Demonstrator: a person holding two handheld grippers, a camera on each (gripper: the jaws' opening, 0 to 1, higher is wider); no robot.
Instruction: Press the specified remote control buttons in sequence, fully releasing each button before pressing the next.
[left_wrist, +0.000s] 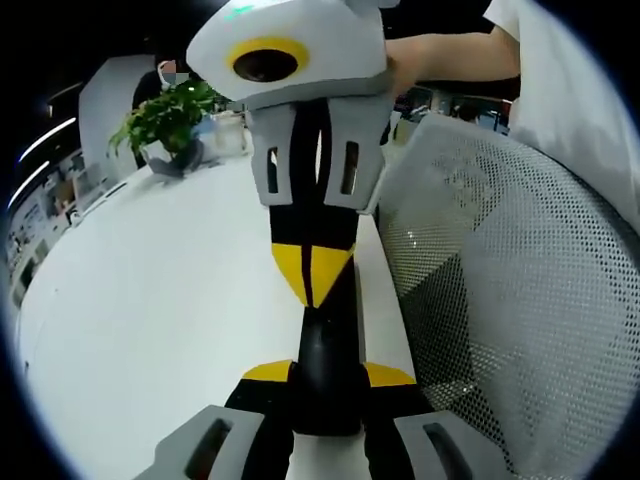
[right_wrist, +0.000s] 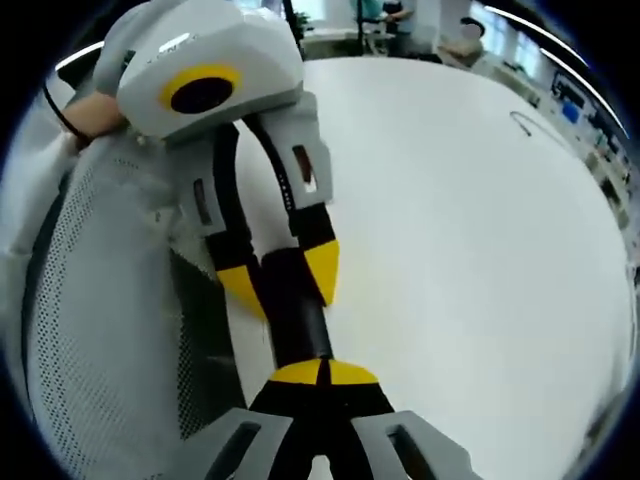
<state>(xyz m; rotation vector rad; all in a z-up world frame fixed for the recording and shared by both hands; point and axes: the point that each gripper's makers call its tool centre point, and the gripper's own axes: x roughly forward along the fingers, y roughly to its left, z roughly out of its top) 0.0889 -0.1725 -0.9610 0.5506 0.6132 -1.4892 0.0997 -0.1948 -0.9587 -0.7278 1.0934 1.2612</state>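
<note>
— Where's the remote?

— The remote (left_wrist: 325, 360), a long black bar, sits between the yellow tips of the left tongs (left_wrist: 328, 374). They are parted just enough to clamp it from both sides. In the right gripper view it runs up from the bottom towards those tongs.

— And the right tongs?

— The right tongs (right_wrist: 320, 372) have their tips pressed together into one yellow point with nothing between them. That point meets the near end of the remote. I cannot tell whether it is bearing on a button.

— What's under it all?

— A wide white tabletop (right_wrist: 480, 250), glossy and mostly bare. The remote is held along its edge. I cannot tell whether it rests on the tabletop or hangs just above it. A thin dark loop (right_wrist: 525, 125) lies far out on the white.

— And beside the edge?

— A chair (left_wrist: 500, 260) with a grey mesh back stands right against that edge. A bare arm (left_wrist: 450, 55) reaches in above it, behind the right tongs' housing.

— The room?

— An open office. A leafy plant (left_wrist: 170, 115) in a pale pot stands at the tabletop's far end, with desks and screens beyond it, too small to make out.
</note>
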